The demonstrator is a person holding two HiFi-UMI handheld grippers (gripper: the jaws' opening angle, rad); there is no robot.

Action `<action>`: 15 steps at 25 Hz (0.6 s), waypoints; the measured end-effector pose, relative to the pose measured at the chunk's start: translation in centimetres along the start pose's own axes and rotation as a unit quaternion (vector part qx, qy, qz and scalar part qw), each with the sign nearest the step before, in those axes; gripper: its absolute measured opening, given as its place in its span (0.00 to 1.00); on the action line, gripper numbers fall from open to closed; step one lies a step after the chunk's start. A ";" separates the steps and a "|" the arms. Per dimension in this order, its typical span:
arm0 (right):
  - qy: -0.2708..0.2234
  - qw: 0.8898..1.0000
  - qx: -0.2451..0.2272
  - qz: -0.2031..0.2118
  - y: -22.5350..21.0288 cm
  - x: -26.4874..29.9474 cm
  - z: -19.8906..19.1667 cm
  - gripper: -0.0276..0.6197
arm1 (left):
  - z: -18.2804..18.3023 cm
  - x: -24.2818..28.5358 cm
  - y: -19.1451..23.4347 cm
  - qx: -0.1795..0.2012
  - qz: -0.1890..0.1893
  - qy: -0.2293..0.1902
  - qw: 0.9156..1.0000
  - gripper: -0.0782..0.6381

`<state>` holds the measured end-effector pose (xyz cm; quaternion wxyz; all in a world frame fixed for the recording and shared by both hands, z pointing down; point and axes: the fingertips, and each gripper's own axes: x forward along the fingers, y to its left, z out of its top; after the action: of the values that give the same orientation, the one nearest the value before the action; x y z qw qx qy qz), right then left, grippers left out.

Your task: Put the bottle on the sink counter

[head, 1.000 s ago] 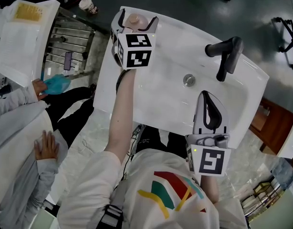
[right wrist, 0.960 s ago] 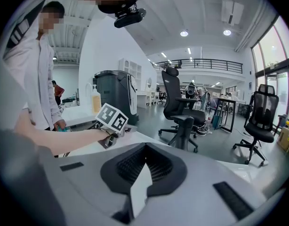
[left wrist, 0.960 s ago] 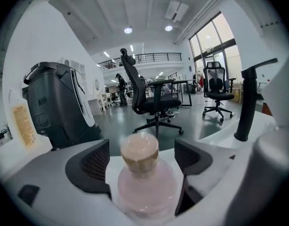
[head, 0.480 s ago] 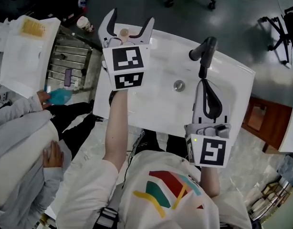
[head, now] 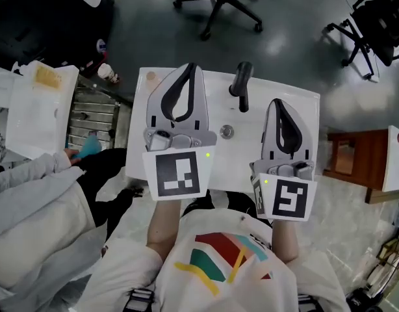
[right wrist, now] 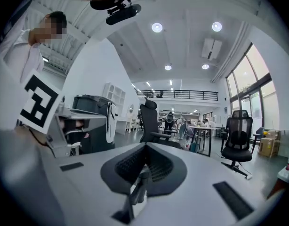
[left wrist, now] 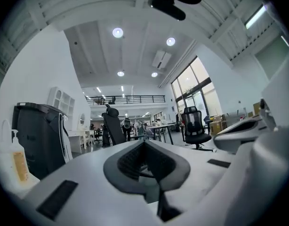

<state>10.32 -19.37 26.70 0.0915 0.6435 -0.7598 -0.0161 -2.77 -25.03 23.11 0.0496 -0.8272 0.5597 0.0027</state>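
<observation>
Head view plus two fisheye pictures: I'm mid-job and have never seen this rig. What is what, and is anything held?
There is no robot arm here: a person holds a hand-held gripper in each hand. The head view comes from a camera on the person's head, looking steeply down at the white sink and its black faucet. In it, the left hand-held gripper and the right hand-held gripper hover over the basin. The other two pictures come from a camera riding on each gripper, looking along its own jaws into the room beyond. Both show the jaws together with nothing between them, so nothing is held. The bottle, white with an orange label, stands free at the left edge of the left gripper view.
</observation>
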 end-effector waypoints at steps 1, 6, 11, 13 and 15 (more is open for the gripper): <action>0.000 1.000 0.000 -0.005 -0.5 -0.4 0.2 0.06 | 0.5 -0.8 -0.9 -0.009 -0.004 -0.001 1.000 0.13; 0.002 1.000 0.003 -0.028 -2.7 -2.5 0.3 0.06 | 1.2 -3.6 -4.5 -0.023 -0.018 0.005 1.000 0.13; 0.007 0.999 -0.001 -0.040 -3.5 -4.5 -0.1 0.06 | 1.3 -4.6 -6.4 -0.026 -0.031 0.006 0.999 0.13; 0.005 0.999 0.000 -0.039 -3.6 -5.2 -0.1 0.06 | 1.8 -4.9 -6.8 -0.023 -0.031 0.000 0.999 0.13; 0.003 0.999 0.003 -0.037 -3.8 -5.9 0.0 0.06 | 2.3 -5.1 -7.2 -0.017 -0.031 -0.005 0.999 0.13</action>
<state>14.92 -14.25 25.47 0.0915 0.6717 -0.7350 -0.0153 2.06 -17.44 21.73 0.0386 -0.8446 0.5338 0.0142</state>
